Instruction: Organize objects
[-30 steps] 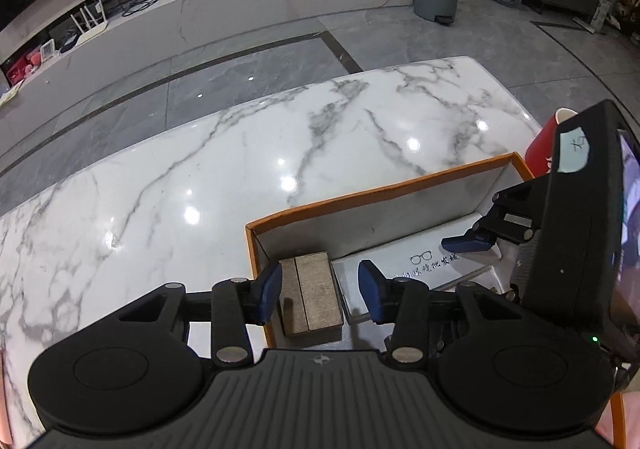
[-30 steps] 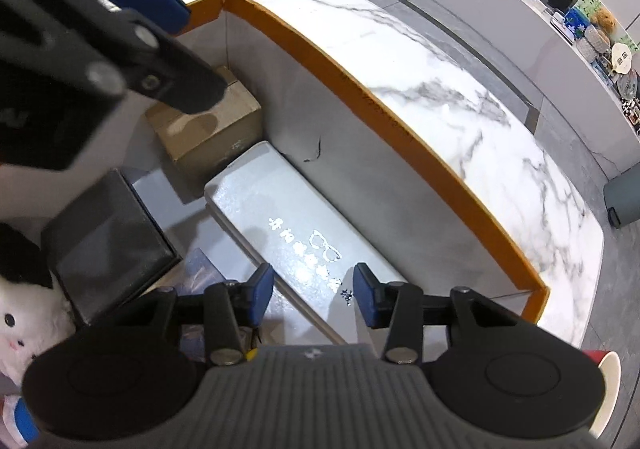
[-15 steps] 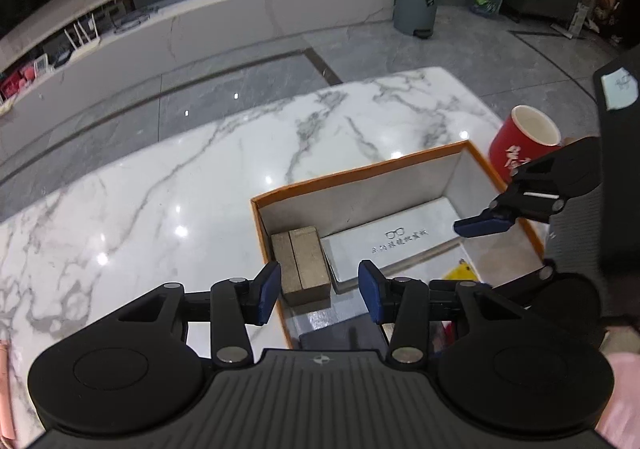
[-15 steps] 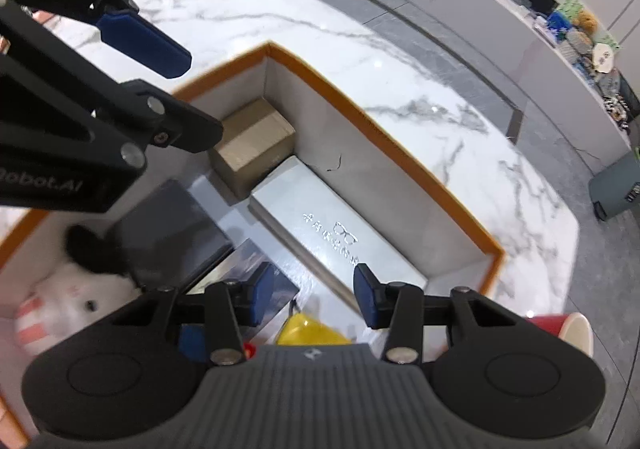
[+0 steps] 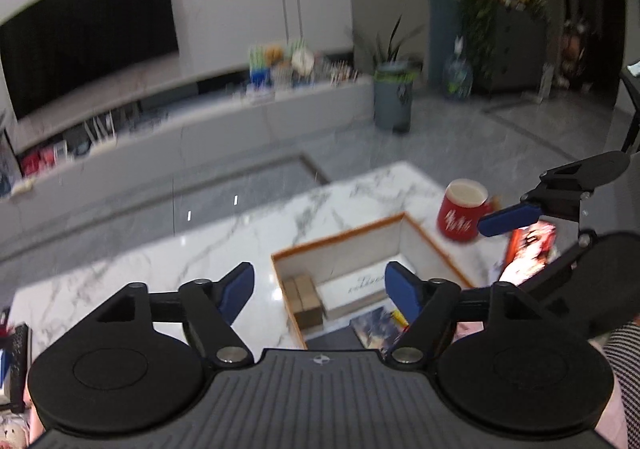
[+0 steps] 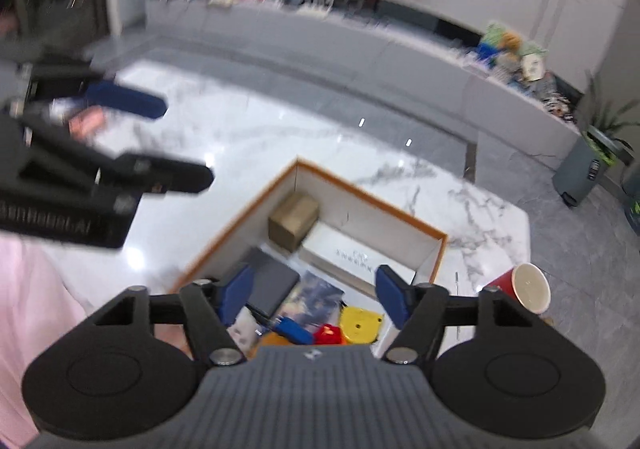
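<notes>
Through the left wrist camera, your left hand-held gripper hangs above the white marble counter with its jaws opening; they stand wide apart and nothing is between them. Below and just ahead of it sits the orange-rimmed box, its left wall falling between your two blue pads. Inside, a brown cardboard carton lies against that left wall, a long white case lies beside it along the far wall, and a dark printed packet lies nearer you. A red mug stands on the counter just past the box's far right corner. Your right hand-held gripper reaches in from the right edge, above the mug and the box.

Through the right wrist camera, your right hand-held gripper is also opening, spread and empty, above the near half of the box. The carton sits in the far corner, the white case to its right, a dark grey flat case and the printed packet nearer, and a yellow object with small red and blue pieces right under the pads. The red mug stands outside, right of the box. Your left hand-held gripper shows blurred at the left, over bare counter, apart from the box.
</notes>
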### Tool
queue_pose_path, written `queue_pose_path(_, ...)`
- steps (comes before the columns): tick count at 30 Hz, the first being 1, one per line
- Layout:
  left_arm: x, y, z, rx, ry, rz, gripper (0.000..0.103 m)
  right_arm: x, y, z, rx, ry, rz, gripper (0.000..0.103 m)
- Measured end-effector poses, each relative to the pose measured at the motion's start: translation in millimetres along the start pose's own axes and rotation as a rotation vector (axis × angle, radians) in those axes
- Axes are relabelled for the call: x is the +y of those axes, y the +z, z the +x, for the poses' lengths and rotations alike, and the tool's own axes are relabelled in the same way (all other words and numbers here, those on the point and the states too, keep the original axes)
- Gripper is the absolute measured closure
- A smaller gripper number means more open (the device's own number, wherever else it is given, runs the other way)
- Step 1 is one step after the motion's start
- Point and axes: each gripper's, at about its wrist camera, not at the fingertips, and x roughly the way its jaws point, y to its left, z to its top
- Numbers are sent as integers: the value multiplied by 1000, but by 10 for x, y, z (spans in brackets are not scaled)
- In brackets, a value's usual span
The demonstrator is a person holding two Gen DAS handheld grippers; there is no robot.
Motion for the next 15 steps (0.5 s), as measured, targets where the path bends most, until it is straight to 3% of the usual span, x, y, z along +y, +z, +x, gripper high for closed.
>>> queue_pose_path(8, -230, -356, -656, -239, 89, -28, 9, 113, -552, -888, -272, -66, 202, 11)
queue_pose_path(10, -278, -504, -689, -281, 106, -54, 0, 208, -736, -1044, -341, -86, 233, 10)
queue_pose_path(15, -371, -904, -530, -312, 147, -121, 0, 464, -1168, -1127, -419, -103, 353, 8)
